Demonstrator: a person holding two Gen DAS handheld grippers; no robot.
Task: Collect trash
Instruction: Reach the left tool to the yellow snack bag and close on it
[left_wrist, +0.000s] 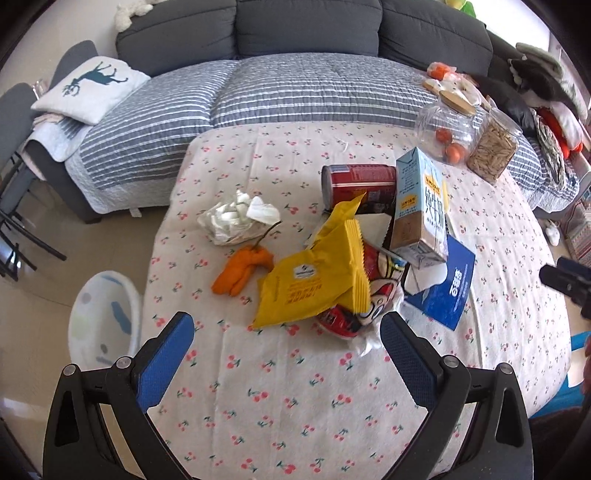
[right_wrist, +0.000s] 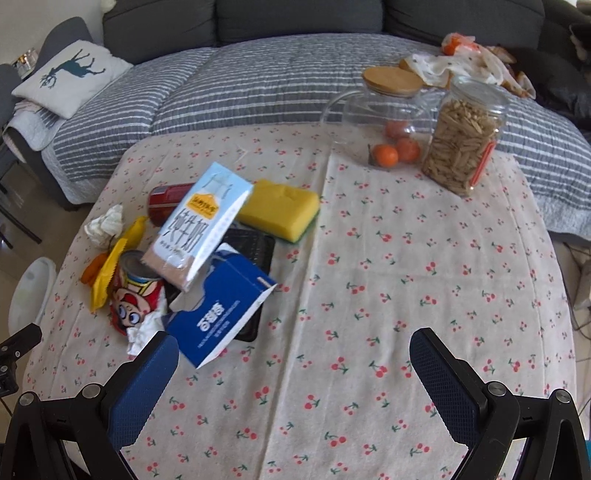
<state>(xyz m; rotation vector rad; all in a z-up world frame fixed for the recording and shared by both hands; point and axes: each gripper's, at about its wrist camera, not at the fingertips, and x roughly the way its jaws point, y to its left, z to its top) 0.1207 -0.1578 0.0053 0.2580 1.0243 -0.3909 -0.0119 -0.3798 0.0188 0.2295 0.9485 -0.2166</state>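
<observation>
Both my cameras look across a table (right_wrist: 369, 295) covered with a white cloth printed with small red cherries. Behind it stands a grey sofa (left_wrist: 306, 26) under a grey-and-white striped quilt (left_wrist: 295, 92), with a white cushion (left_wrist: 88, 86) bearing a teal deer at its left end. A white bin (left_wrist: 105, 321) stands on the pale floor just beside the table's left edge.

The trash lies heaped on the left half of the table. A milk carton (right_wrist: 201, 227) leans tilted on the pile, its long axis running from the top at upper right down to the base at lower left in the right view. A blue box (right_wrist: 221, 314) lies open below it, its long axis slanting toward my right gripper. A red can (left_wrist: 358, 182) lies on its side, long axis across the table, its end facing left. A yellow wrapper (left_wrist: 314, 284) rests against a cartoon-printed can (right_wrist: 138, 291). A crumpled tissue (left_wrist: 240, 218) and an orange pepper (left_wrist: 242, 271) lie apart to the left. A yellow sponge (right_wrist: 280, 212) sits behind the heap.

Two jars stand at the far right: one (right_wrist: 391, 122) holds oranges, the other (right_wrist: 461, 136) seeds.

My left gripper (left_wrist: 286, 350) and right gripper (right_wrist: 295, 376) hover above the cloth, jaws spread wide, holding nothing.
</observation>
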